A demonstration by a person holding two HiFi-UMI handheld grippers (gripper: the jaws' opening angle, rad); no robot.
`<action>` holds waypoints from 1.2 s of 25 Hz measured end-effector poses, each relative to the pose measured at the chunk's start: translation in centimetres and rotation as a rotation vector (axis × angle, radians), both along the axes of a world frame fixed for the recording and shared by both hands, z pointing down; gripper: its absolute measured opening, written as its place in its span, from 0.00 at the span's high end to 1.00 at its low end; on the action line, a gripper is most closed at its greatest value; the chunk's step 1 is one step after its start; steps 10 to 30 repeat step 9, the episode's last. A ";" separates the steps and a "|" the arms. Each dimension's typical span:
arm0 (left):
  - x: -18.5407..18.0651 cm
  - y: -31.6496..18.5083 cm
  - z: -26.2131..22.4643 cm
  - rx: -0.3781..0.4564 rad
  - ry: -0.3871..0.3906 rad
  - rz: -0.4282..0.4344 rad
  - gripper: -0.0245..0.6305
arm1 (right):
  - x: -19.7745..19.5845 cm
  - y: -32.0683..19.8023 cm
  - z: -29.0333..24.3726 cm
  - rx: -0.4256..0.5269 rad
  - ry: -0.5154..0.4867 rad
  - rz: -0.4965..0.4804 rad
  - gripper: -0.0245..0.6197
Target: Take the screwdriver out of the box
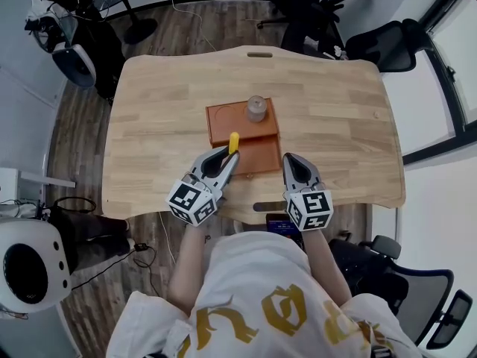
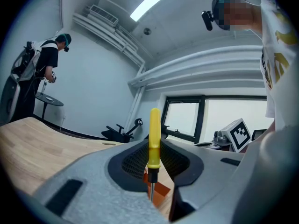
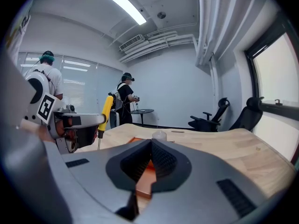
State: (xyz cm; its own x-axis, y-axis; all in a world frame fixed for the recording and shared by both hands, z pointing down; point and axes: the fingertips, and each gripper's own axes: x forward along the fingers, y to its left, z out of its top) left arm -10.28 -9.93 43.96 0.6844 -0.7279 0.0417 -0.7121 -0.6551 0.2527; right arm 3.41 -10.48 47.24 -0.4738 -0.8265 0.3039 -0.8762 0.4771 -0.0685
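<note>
The head view looks steeply down from above the person [image 1: 261, 304] onto the wooden table [image 1: 328, 110], taking in its whole top. The left gripper view sits low and close behind the jaws of the left gripper [image 1: 229, 155], facing level toward the windows [image 2: 184, 118]. The right gripper view looks along the right gripper [image 1: 292, 161], tilted slightly down, and catches the left gripper at its left edge. All three views share the orange box [image 1: 223, 121].
</note>
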 end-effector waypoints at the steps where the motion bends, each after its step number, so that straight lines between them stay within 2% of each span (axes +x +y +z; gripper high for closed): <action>1: -0.2 0.0 0.0 -0.002 0.000 -0.003 0.85 | -0.1 0.0 0.0 -0.001 0.002 -0.002 0.95; 30: -0.7 -0.2 0.4 -0.003 -0.020 -0.003 0.85 | -0.8 -0.4 0.2 0.002 0.012 -0.013 0.95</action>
